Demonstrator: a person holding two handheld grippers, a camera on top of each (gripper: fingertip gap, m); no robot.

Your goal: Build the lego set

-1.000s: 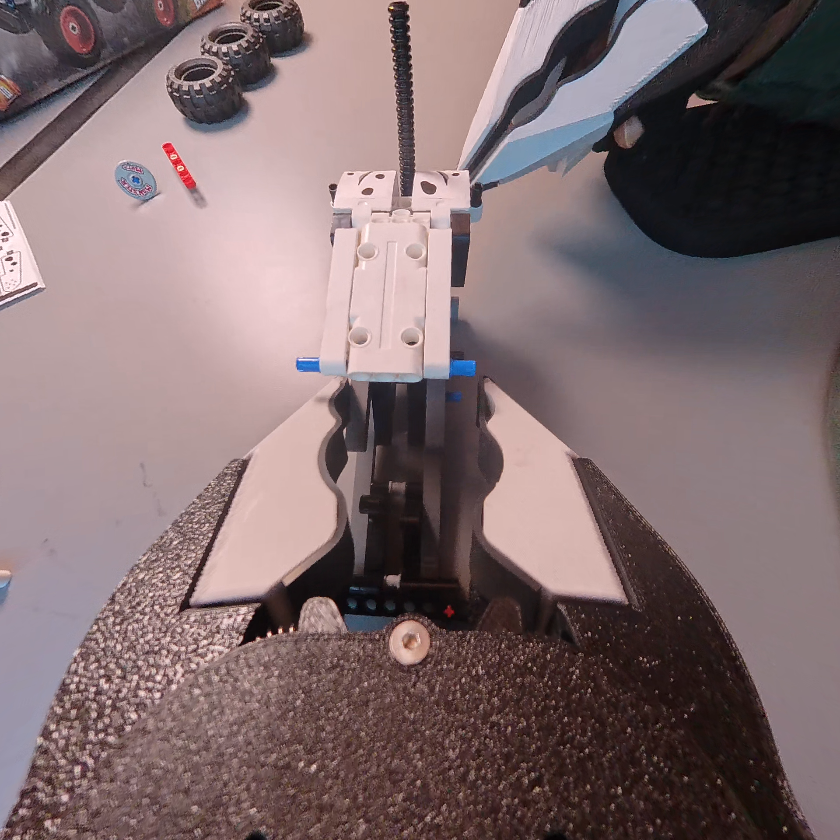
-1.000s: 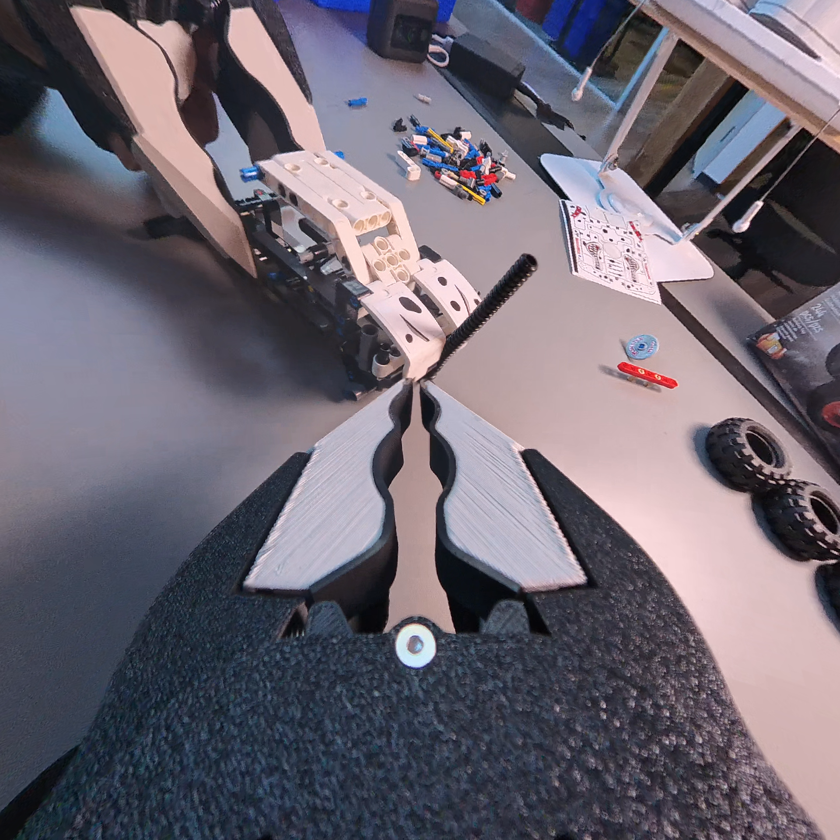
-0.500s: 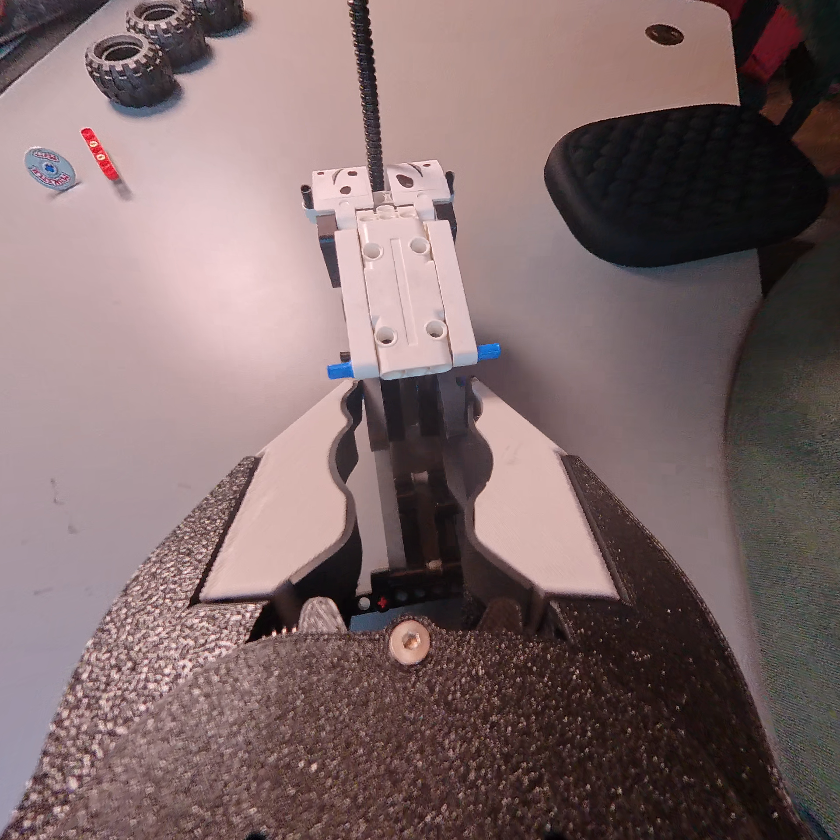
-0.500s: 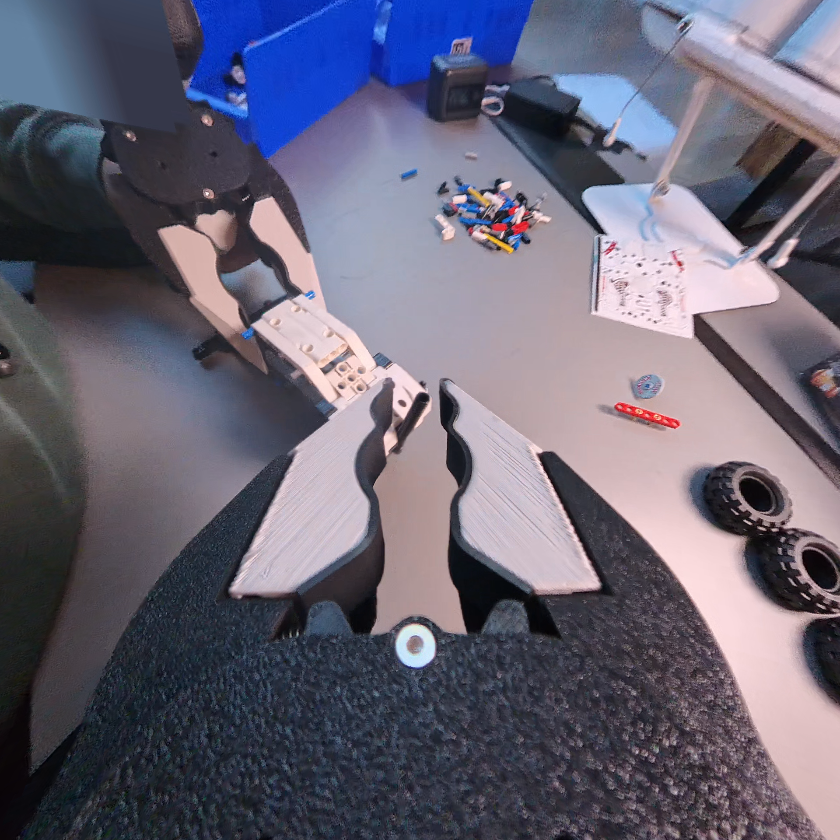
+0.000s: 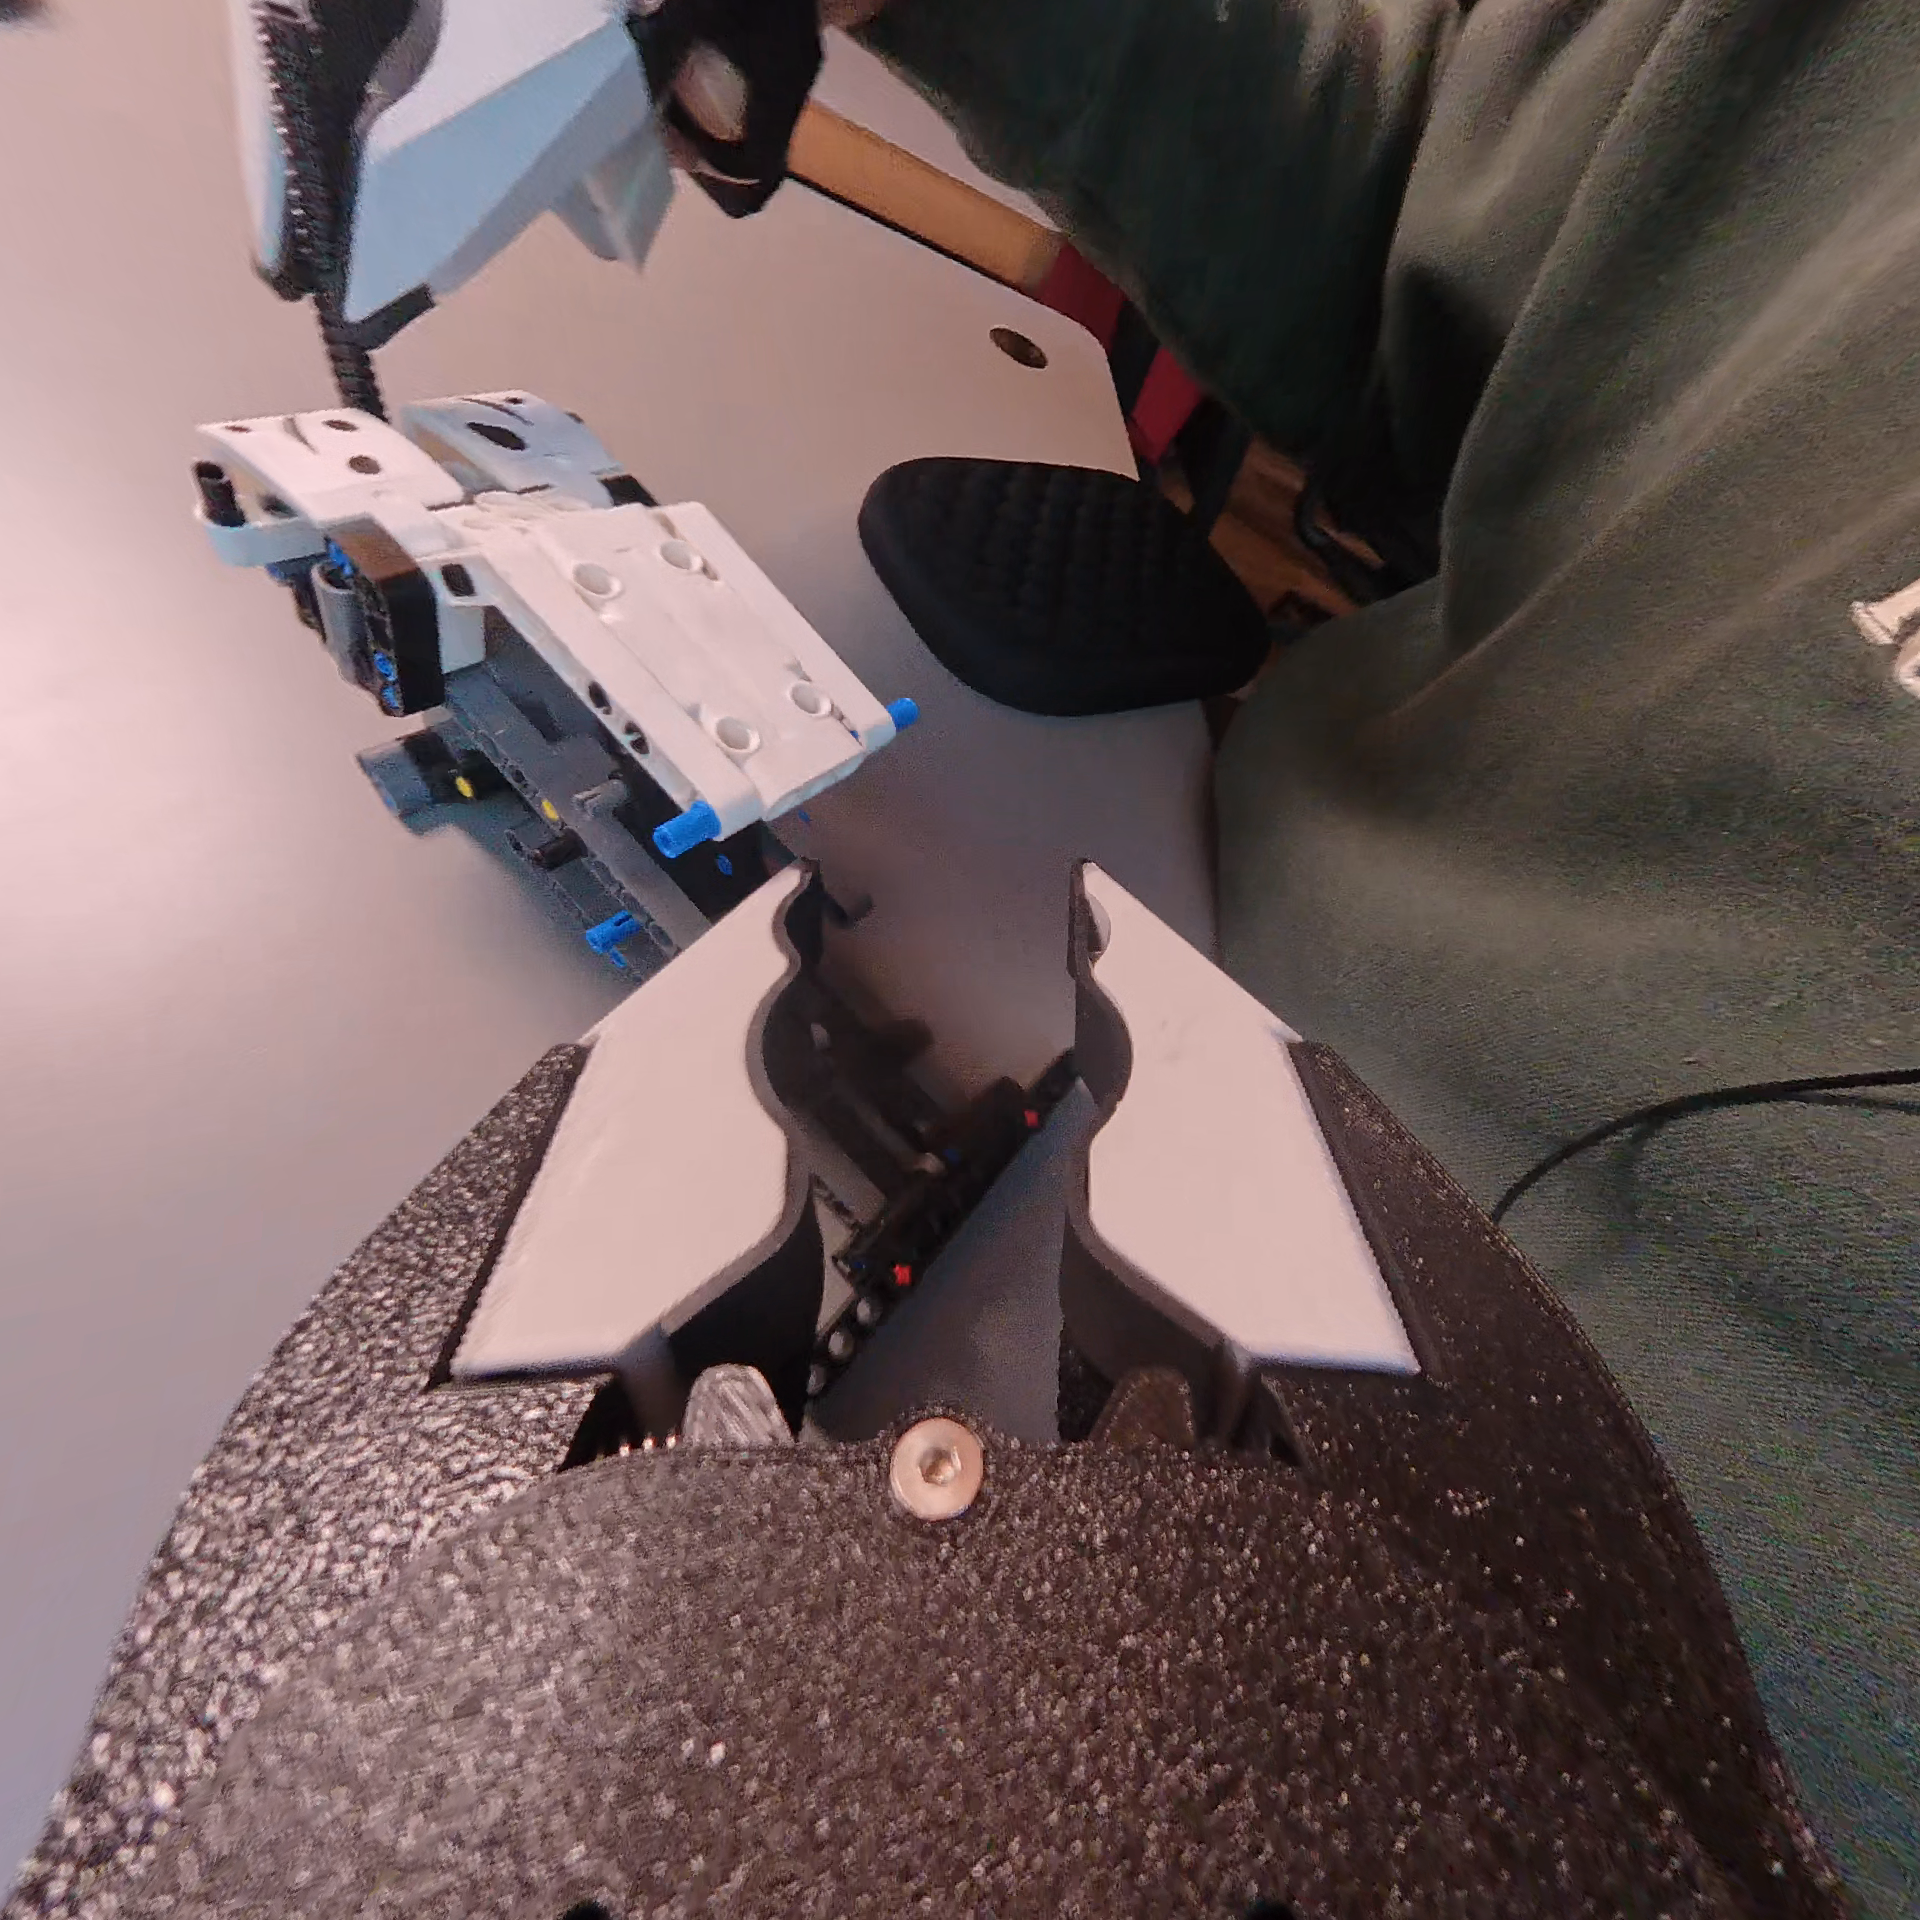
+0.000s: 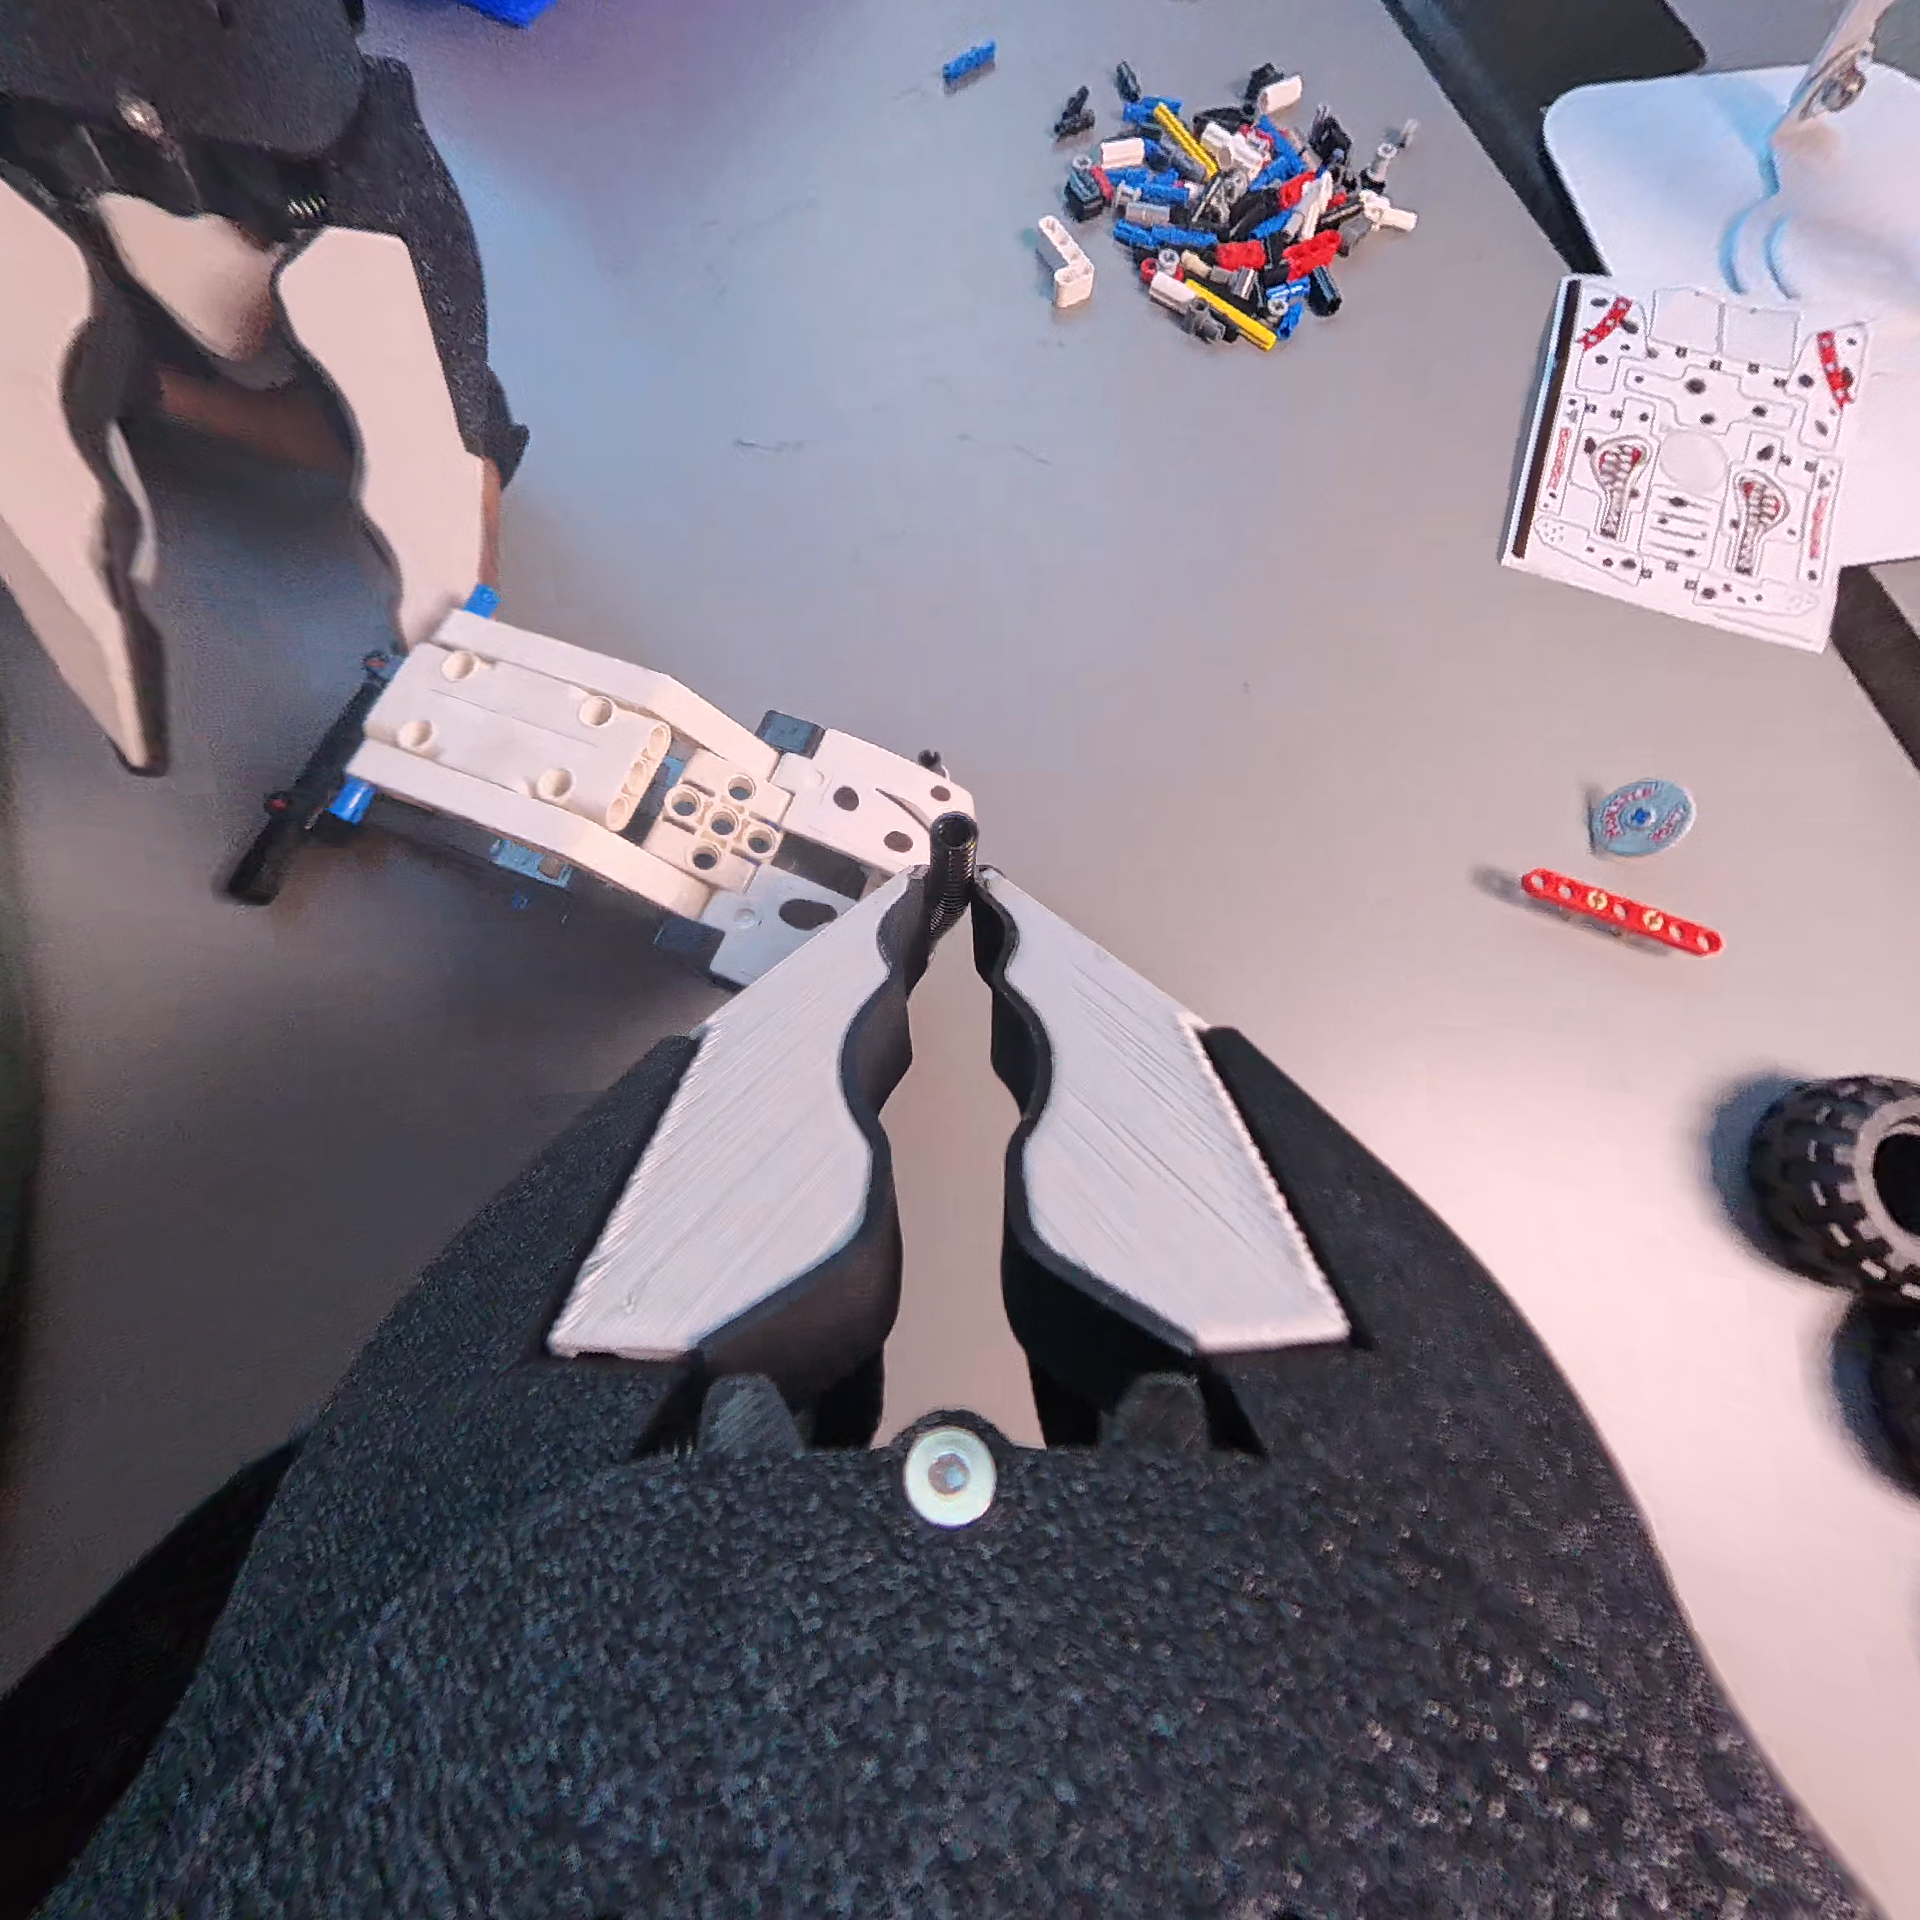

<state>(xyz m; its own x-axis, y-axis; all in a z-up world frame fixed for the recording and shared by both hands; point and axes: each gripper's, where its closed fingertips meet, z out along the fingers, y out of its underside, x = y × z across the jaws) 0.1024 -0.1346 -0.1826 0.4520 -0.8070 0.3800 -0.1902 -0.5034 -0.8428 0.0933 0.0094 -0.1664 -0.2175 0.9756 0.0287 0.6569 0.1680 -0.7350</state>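
- The left gripper (image 5: pixel 940 883) has its jaws spread wide. The dark rear end of the lego model (image 5: pixel 582 644) lies between its fingers, and there is a clear gap on the right side, so nothing is clamped.
- The right gripper (image 6: pixel 945 883) has its jaws nearly closed, with the tips pinched on the black ribbed hose (image 6: pixel 951 847) that rises from the front of the model.
- The model lies on the grey worktop (image 6: pixel 831 416), between the two grippers. It has white panels on top, a dark grey and black frame below, and blue pins (image 5: pixel 686 829) sticking out at the sides.
- In the left wrist view, the hose runs up from the model's white nose (image 5: pixel 343 462) into the right gripper's pale fingers (image 5: pixel 488 156) near the top edge.
- A person's dark green sleeve and body (image 5: pixel 1558 623) fill the right side of that view, with a black textured pad (image 5: pixel 1049 582) lying past the worktop's near edge.
- To the right of the model lie a red beam (image 6: pixel 1621 912) and a round blue-grey disc (image 6: pixel 1642 818), just beside each other.
- Black knobbly tyres (image 6: pixel 1839 1184) sit towards the worktop's right edge.
- Farther off, a white sticker sheet (image 6: pixel 1683 468) lies at the right.
- A heap of small loose pieces (image 6: pixel 1216 208) in blue, red, black, white and yellow sits near the far edge, with a single blue piece (image 6: pixel 968 60) beyond it.
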